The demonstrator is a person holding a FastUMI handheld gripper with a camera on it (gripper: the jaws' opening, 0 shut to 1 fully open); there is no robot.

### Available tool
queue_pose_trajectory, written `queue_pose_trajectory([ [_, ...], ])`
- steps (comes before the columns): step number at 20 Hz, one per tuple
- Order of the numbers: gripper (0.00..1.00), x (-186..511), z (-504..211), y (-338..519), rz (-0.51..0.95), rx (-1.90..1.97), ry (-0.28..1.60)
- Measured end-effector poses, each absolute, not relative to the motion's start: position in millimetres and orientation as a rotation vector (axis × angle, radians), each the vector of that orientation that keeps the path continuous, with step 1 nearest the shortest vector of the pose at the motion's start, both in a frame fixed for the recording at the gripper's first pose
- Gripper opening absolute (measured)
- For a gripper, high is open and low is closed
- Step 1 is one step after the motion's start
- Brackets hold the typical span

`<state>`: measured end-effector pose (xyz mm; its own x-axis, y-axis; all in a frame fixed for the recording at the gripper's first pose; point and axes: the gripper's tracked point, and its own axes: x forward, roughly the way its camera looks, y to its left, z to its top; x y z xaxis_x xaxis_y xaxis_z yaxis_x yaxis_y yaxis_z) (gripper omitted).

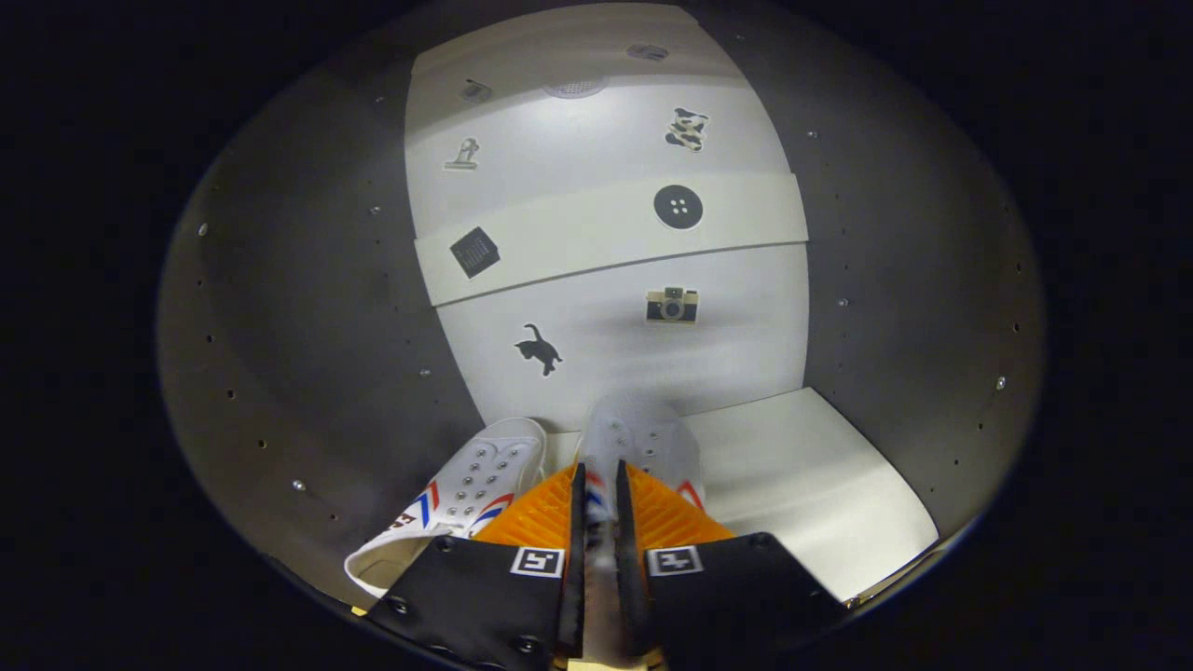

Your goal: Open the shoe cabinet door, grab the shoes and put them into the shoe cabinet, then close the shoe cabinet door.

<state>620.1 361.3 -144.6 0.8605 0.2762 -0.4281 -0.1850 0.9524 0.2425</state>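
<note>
Tongs inside the shoe cabinet, pinching the second shoe

Tongs [596, 503] reach into the shoe cabinet [298, 308], their fingers drawn close together with only a narrow slot between them, and in that slot sits a thin edge of the right sneaker [643, 438]. Both fingers press on it. Most of that sneaker is hidden behind the fingers; only its pale toe and a bit of red and blue stripe show beyond and beside them, and the toe is blurred.

Just left of the fingers lies the left sneaker [466, 494], white with rows of eyelets and a red and blue stripe, toe pointing toward the back panel. Its heel end is cut off behind the left finger, and whether the two sneakers touch cannot be told.

Both sneakers rest on the cabinet's pale bottom shelf [820, 475]. To the right of the held sneaker the shelf is bare out to the dark right side wall [913, 308]; the left sneaker sits close against the dark left wall.

The white back panel [606, 140] rises beyond the shoes, crossed by a shelf edge [578, 238]. Small stickers dot it: a black cat [539, 350], a camera [672, 305], a round button [678, 207], a dark square [474, 252], and a black-and-white figure [687, 129]. Higher ones are too small to make out.
</note>
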Motion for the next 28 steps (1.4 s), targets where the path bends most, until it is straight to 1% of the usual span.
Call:
queue_pose_trajectory([
  [5,0.98,577,-110,352,0.253,0.119,0.382],
  [11,0.98,488,-56,340,0.290,0.083,0.269],
  [18,0.98,386,-2,306,0.310,0.076,0.191],
  [28,0.98,267,32,257,0.345,0.030,0.154],
])
